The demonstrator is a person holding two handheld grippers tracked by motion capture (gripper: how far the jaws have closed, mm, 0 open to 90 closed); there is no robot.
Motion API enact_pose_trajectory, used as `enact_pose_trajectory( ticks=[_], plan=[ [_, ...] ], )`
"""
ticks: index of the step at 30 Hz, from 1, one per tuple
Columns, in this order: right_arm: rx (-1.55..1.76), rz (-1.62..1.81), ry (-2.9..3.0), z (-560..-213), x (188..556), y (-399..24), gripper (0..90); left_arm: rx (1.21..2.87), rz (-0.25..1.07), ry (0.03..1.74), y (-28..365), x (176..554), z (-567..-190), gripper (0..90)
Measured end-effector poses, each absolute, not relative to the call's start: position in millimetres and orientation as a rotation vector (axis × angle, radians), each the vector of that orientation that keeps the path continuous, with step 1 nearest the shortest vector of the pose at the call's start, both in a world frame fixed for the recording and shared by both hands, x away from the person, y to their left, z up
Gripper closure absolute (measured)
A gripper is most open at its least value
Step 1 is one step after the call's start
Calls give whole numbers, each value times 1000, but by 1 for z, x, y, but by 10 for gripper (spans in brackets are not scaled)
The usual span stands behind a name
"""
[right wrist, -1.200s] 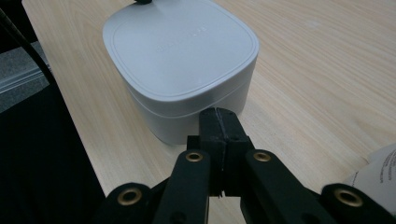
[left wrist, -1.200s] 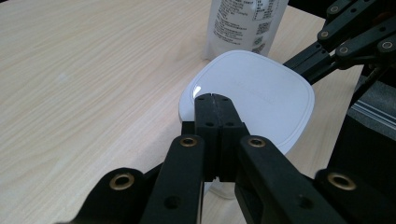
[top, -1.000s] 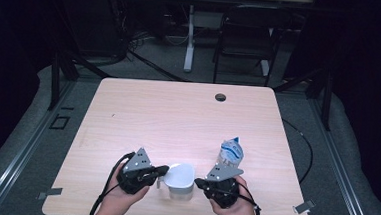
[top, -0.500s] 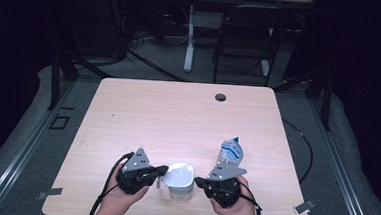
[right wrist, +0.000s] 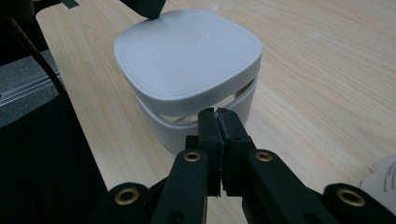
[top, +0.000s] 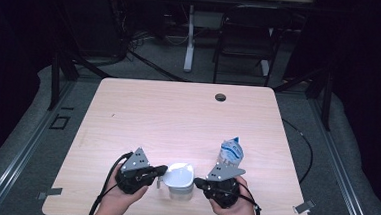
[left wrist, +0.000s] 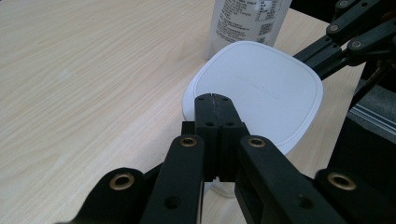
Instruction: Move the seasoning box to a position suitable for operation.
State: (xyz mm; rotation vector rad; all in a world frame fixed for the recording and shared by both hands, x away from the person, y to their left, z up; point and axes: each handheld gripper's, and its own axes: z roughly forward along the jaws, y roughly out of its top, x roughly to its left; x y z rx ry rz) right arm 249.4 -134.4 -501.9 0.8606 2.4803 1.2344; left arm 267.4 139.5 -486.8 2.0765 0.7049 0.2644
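A white square container [top: 180, 177] with rounded corners stands near the table's front edge. Its lid [left wrist: 261, 91] sits loosely on the body [right wrist: 205, 127], leaving a gap along one side. My left gripper [top: 161, 170] is shut with nothing in it, and its tip [left wrist: 213, 97] lies at the lid's left edge. From the right, my right gripper [top: 198, 181], also shut and holding nothing, points its tip [right wrist: 217, 112] at the container's side just below the gap. The left gripper's tip [right wrist: 147, 7] meets the lid's far edge in the right gripper view.
A plastic bottle with a blue-and-white label [top: 231, 152] stands just behind my right gripper; it is also seen as the bottle [left wrist: 247, 18] beyond the lid. A dark round cable hole [top: 220, 97] is at the wooden table's [top: 177, 122] far edge. A chair stands beyond the table.
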Motion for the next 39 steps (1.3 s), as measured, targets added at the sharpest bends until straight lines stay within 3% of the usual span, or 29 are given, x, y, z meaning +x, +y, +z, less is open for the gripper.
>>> enact_pose_trajectory(
  ticks=[7,25,39],
  plan=[
    [841,1223,2473,-500,248,-133,900,2077,271,707,139,267,-487,900],
    [832,1257,2456,-495,249,-131,900,2026,284,731,149,264,-486,721],
    [804,1299,2450,-488,253,-124,900,2021,287,782,160,258,-490,646]
  ],
)
